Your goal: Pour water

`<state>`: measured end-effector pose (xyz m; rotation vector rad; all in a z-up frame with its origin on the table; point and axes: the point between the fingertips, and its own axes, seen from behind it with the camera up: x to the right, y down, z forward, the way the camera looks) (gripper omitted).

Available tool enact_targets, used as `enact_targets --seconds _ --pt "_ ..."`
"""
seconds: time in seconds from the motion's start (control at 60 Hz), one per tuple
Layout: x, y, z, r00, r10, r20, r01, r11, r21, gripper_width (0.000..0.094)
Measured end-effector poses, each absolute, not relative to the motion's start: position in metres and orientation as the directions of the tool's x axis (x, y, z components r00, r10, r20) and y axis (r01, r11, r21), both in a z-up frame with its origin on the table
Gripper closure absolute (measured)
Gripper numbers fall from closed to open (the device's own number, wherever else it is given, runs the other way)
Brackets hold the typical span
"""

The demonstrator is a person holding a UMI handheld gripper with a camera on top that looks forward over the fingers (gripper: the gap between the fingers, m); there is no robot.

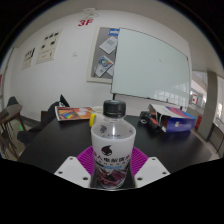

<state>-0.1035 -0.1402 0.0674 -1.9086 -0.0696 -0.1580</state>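
Observation:
A clear plastic bottle (112, 145) with a black cap and a white and purple label stands upright between my fingers. My gripper (112, 170) is shut on the bottle: both magenta pads (86, 160) press on its sides at label height. The bottle hides most of what lies just ahead of the fingers. I cannot see a cup or other vessel for water.
A dark table (60, 140) runs ahead. On it, beyond the bottle, stand a colourful box (172, 115) at the right and small items (75, 112) at the left. A large whiteboard (150, 62) and posters (45, 48) hang on the far wall.

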Motion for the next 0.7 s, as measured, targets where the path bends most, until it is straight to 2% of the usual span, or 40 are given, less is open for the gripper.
enact_targets --seconds 0.133,0.233,0.4,0.567,0.633,0.7 --pt "-0.055 -0.129 0.090 0.960 -0.101 0.263 0.211 -0.362 -0.908 0.0517" --pt "-0.004 -0.106 0.120 0.900 -0.161 0.406 0.325 -0.374 -0.869 0.0516" --pt "0.063 -0.026 0.204 0.676 -0.224 0.702 0.612 -0.359 -0.704 0.0517" --pt "0.050 0.071 0.268 0.295 -0.188 0.937 0.891 -0.299 -0.341 0.0518" --pt "0.024 0.107 0.275 0.105 -0.161 0.981 0.959 -0.245 -0.143 0.0518" --pt "-0.007 0.139 0.265 -0.096 -0.125 0.987 0.981 -0.181 0.073 0.0516"
